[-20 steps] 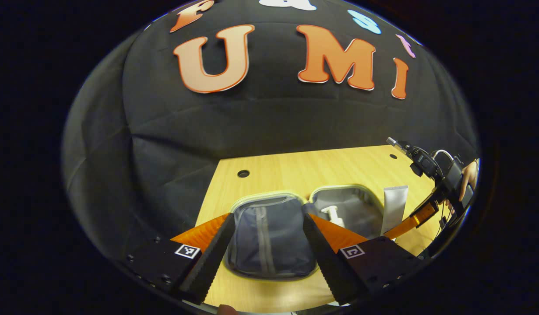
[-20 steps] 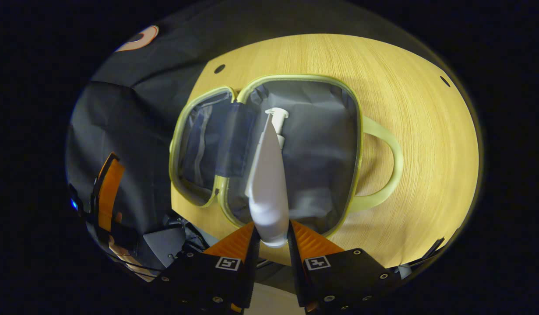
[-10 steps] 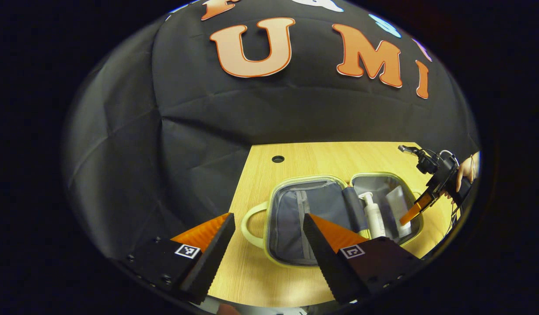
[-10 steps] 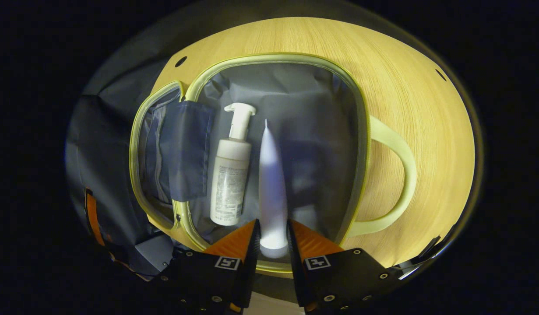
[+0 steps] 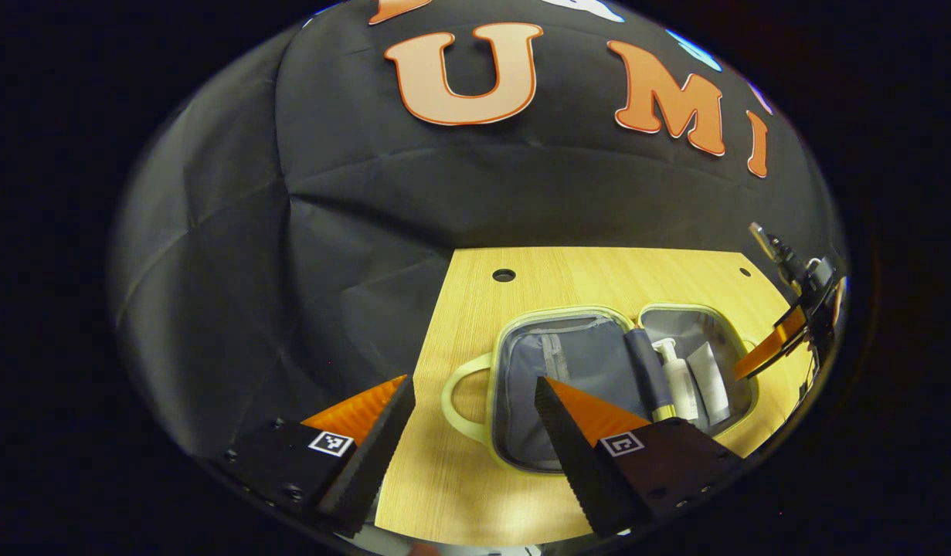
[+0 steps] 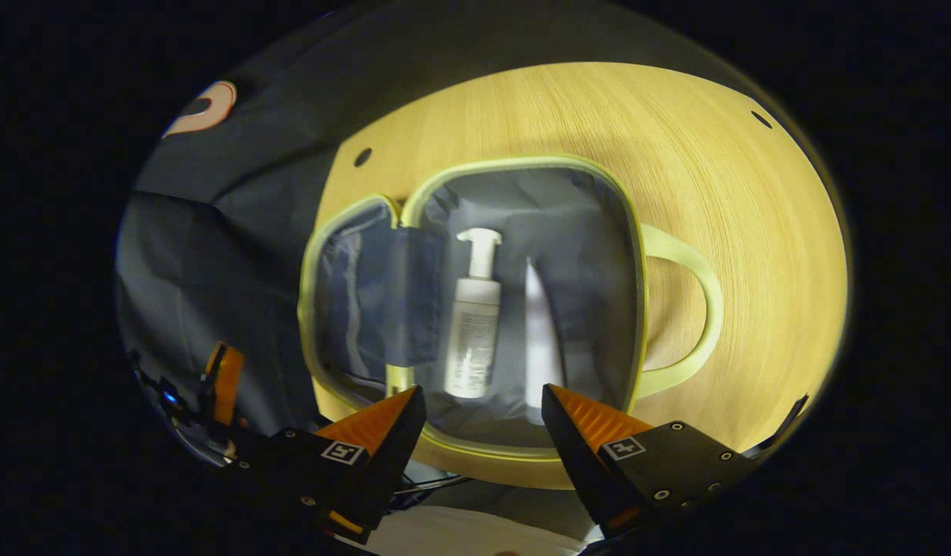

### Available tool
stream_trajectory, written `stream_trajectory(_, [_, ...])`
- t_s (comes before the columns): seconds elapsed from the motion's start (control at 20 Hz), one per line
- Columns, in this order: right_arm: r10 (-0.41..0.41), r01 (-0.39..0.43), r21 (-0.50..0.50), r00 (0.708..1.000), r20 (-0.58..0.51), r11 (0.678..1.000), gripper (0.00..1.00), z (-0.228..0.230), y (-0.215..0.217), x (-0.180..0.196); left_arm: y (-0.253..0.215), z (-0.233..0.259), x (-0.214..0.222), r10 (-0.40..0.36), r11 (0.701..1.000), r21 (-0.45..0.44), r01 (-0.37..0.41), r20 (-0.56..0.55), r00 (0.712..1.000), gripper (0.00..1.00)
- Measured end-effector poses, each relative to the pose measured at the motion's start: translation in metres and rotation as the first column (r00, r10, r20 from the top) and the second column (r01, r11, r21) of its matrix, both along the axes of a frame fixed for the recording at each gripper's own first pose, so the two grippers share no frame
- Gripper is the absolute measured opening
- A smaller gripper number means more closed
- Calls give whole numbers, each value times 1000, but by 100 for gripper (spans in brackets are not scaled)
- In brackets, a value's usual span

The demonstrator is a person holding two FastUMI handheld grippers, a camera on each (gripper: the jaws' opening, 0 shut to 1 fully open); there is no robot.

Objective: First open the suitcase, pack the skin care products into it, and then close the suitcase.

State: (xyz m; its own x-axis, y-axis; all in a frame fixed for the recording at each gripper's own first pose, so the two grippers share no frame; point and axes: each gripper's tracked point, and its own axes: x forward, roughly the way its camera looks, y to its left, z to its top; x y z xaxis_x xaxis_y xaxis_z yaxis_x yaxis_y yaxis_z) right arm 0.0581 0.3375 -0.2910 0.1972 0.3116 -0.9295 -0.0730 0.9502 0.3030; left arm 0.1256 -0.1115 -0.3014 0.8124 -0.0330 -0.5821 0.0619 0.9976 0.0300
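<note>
Fingers of the left gripper [image 5: 475,432] stand wide apart, holding nothing, above the wooden table [image 5: 460,309]. Just right of them the suitcase [image 6: 521,166] lies open flat. A pump bottle [image 6: 469,324] and a white tube [image 6: 538,340] rest side by side in its right half. Above them the right gripper [image 6: 483,432] hovers, jaws spread and empty.

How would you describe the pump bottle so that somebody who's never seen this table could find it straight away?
On the wooden table lies an open suitcase with a pale green rim and grey lining. In its half on the right in the right gripper view, two white items lie side by side. The pump bottle is the one nearer the hinge, with a nozzle head, unlike the flat tapering tube beside it.
</note>
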Motion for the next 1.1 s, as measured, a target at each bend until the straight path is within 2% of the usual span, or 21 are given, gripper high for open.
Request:
stream_trajectory(0.1, [-52,49,113,999,17,992,95,27,16,-5,10,-10,4,1,997,-74,-2,-9,1000,100])
stream_trajectory(0.2, [-79,71,147,996,49,987,95,43,15,-9,15,-30,9,-12,981,-193,4,-37,999,100])
stream_trajectory(0.25, [-93,83,154,994,63,985,96,49,14,-9,20,-42,9,-23,962,-275,5,-65,998,100])
stream_trajectory(0.3, [-106,94,158,992,70,983,95,51,12,-12,22,-54,10,-24,929,-371,-12,-92,996,100])
stream_trajectory(0.35, [-120,107,158,990,77,982,96,54,8,-14,23,-65,13,-21,873,-486,-42,-125,992,98])
stream_trajectory(0.4, [-133,119,156,988,82,981,96,55,6,-16,22,-74,19,-9,792,-604,-85,-152,988,98])
stream_trajectory(0.45, [-150,135,158,985,85,978,95,58,2,-15,22,-83,25,2,698,-705,-125,-173,985,98])
stream_trajectory(0.5, [-168,152,166,982,85,974,95,62,0,-18,27,-88,28,17,613,-773,-165,-196,981,98])
stream_trajectory(0.55, [-184,168,174,979,82,970,95,64,1,-23,34,-95,34,43,556,-807,-198,-210,977,98])
stream_trajectory(0.6, [-201,184,178,976,81,967,95,65,0,-26,46,-107,39,70,531,-816,-228,-226,972,98])
stream_trajectory(0.7, [-223,207,174,972,79,963,95,68,-1,-32,59,-126,41,78,523,-812,-259,-257,963,98])
stream_trajectory(0.9, [-260,245,172,963,71,954,95,69,-1,-36,51,-150,55,32,505,-825,-255,-277,960,98])
stream_trajectory(1.1, [-276,264,163,959,61,951,95,67,1,-39,46,-159,68,-6,499,-833,-240,-281,960,95])
